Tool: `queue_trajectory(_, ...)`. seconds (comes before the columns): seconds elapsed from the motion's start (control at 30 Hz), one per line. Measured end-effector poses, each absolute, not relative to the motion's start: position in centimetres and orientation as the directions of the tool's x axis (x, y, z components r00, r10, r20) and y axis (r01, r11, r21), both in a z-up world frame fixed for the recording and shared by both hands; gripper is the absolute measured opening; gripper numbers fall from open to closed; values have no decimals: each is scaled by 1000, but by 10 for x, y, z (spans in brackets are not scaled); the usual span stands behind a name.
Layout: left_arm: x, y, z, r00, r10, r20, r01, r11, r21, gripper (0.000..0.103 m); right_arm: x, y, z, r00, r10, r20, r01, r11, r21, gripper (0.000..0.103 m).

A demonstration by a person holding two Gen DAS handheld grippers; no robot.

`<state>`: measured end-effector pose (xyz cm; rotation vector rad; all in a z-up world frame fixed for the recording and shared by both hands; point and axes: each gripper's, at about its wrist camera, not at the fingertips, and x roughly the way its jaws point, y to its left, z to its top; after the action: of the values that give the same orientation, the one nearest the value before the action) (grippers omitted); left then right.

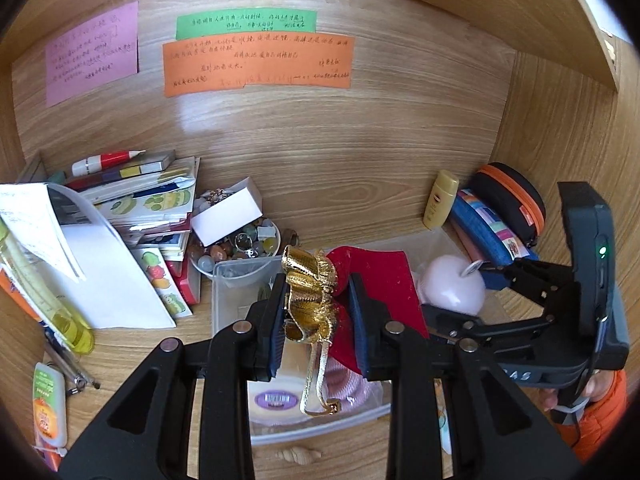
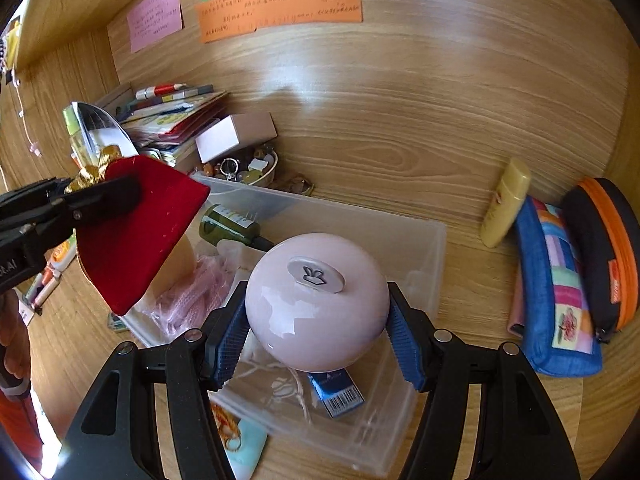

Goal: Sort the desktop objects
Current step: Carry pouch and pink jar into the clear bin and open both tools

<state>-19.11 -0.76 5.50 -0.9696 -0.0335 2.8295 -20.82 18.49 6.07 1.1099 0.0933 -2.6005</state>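
- Left wrist view, left of the fingers: stack of papers and booklets [image 1: 132,216] on the counter [image 1: 360,184]; beyond it, a bowl of stones [image 1: 236,248] under a small white box [image 1: 226,216].
- Left wrist view, centre: left gripper [image 1: 318,312] fingers narrow, clamped on the gold drawstring neck of the red velvet pouch [image 1: 380,280]; gold cord hangs below the fingers, over the clear plastic bin [image 1: 236,280].
- Right wrist view, left of the fingers: the pouch hangs from the left gripper above the bin's left end.
- Right wrist view, centre: right gripper [image 2: 320,336] fingers hold the pink ceramic apple [image 2: 316,304] by both sides, above the bin.
- Right wrist view, right of the fingers: yellow bottle [image 2: 505,204], blue patchwork pouch [image 2: 556,288], black-and-orange case [image 2: 604,248], all on the counter.
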Motion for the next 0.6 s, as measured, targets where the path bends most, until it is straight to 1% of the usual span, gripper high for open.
queue_trajectory(0.23,-210,-5,41,-762,136,-633,-140,-989,-45,28,-221,174,52,-632,-250,-734,315,-948,51,60)
queue_trajectory(0.6,-223,-5,26,-732,108,-673,-133,-991,-14,28,-230,159,46,-635,-254,-730,329,-943,42,60)
